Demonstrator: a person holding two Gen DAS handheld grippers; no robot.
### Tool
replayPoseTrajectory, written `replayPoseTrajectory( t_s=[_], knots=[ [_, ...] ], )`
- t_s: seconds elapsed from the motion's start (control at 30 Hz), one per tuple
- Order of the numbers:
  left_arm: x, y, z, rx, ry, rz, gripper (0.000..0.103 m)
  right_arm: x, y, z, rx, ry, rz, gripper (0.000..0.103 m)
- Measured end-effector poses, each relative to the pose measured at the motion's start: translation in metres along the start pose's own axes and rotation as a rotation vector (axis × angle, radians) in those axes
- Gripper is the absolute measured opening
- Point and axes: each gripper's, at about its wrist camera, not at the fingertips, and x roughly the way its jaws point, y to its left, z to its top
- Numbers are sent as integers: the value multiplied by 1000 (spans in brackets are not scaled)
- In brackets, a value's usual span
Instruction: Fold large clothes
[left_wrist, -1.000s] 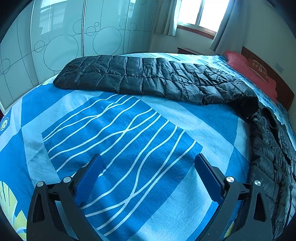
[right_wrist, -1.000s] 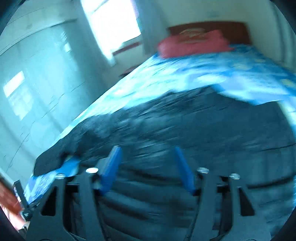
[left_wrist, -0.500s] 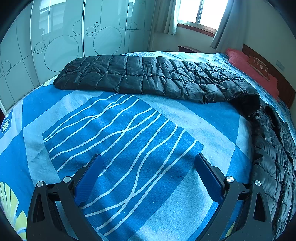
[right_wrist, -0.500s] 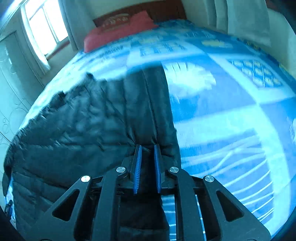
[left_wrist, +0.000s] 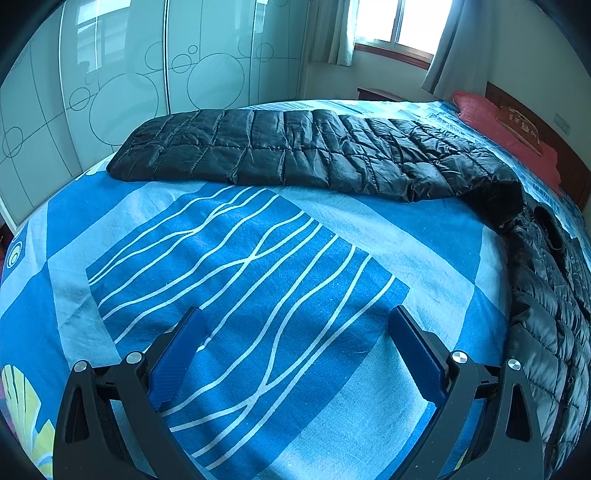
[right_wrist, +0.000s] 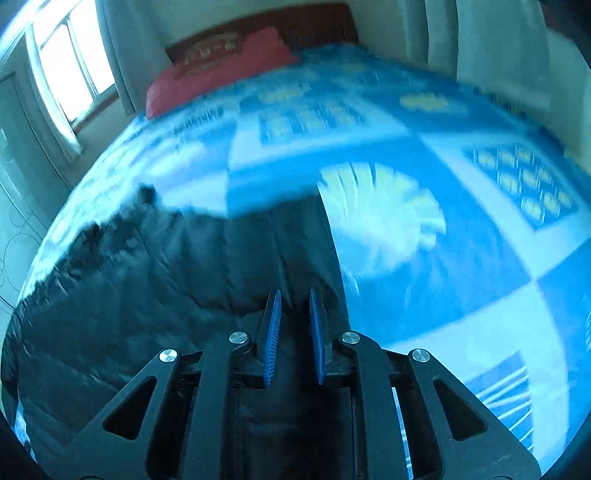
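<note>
Bed (left_wrist: 258, 277) carries the jacket (left_wrist: 295, 155) flat across the frame's top for folding, left gripper (left_wrist: 295, 354) gaping empty in wait, right gripper (right_wrist: 295, 321) at the hem, jaws just eased apart around fabric, grip unclear.

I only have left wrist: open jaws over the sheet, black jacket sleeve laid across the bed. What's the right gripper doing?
Observer: The right gripper has its jaws nearly together on the black jacket. They have just been opening slightly, with fabric between them.
Operator: Which part of it?
Observer: A narrow strip along the jacket's edge, bordering bare bedsheet.
Operator: Where's it pointing?
Observer: Toward the red pillow at the headboard; that picture is motion-blurred.
</note>
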Motion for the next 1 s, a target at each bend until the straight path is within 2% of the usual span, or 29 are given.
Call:
replayPoseTrajectory(
  t_s=[0.03, 0.07, 0.13, 0.17, 0.27, 0.3, 0.37, 0.4, 0.43, 0.5, 0.57, 0.63, 0.77, 1.0],
  knots=[
    [0, 0, 0, 0, 0, 1, 98, 4, 5, 4, -17, -12, -16, 28],
    [0, 0, 0, -1, 0, -1, 98, 8, 7, 6, -26, -7, -25, 30],
    [0, -1, 0, -1, -1, -1, 98, 41, 8, -2, -33, 86, -61, 30],
    [0, -1, 0, 0, -1, 0, 98, 50, 8, -6, -41, 93, -73, 31],
    [0, -1, 0, -1, -1, -1, 98, 35, 16, -4, -43, 68, -105, 31],
    [0, -1, 0, -2, -1, -3, 98, 20, 22, -7, -39, 52, -87, 31],
    [1, -2, 0, -3, -1, -3, 98, -11, 36, -23, -53, 2, -51, 46],
    [1, -3, 0, -2, -2, -3, 98, -26, 44, -35, -62, -20, -35, 60],
    [1, -2, 0, -3, -2, -4, 98, -37, 50, -46, -65, -33, -27, 65],
    [2, 0, 0, -6, -2, -8, 98, -52, 62, -76, -76, -19, 7, 65],
    [1, 2, 0, -10, -3, -13, 98, -54, 69, -95, -69, -13, 6, 65],
    [1, 3, 1, -12, -4, -17, 98, -47, 74, -104, -73, 9, -3, 65],
    [-1, 6, 1, -21, -6, -30, 98, -30, 83, -112, -120, 13, -74, 66],
    [-4, 12, 3, -34, 13, -49, 98, -30, 87, -125, -128, -4, -87, 68]
  ],
)
